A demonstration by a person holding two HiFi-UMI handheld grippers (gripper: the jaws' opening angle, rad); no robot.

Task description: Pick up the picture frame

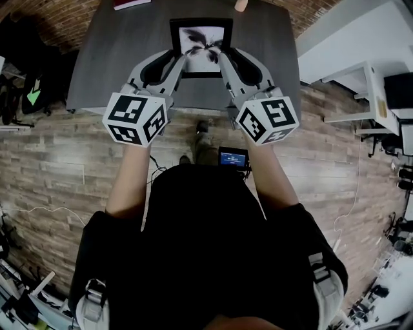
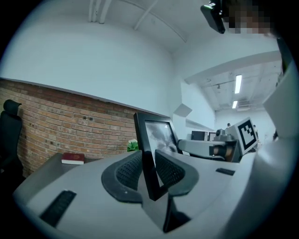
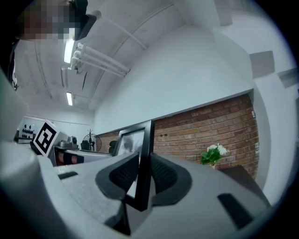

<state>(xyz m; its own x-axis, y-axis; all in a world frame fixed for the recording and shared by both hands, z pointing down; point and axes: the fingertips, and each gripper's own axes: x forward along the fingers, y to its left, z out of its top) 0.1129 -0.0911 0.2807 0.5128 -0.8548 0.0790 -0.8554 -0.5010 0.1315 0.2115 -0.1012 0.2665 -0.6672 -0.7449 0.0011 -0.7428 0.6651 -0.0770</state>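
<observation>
A black picture frame with a black-and-white flower print hangs in the air above the grey table, held upright from both sides. My left gripper is shut on its lower left corner; in the left gripper view the frame's edge stands clamped between the pads. At the opposite side my right gripper is shut on the lower right corner, where the frame's edge sits between its pads. Each gripper shows across the frame in the other's view.
A dark red book lies at the table's far edge, also seen from above. A small green plant with white flowers stands near the brick wall. A black chair is at the left. White desks stand at the right.
</observation>
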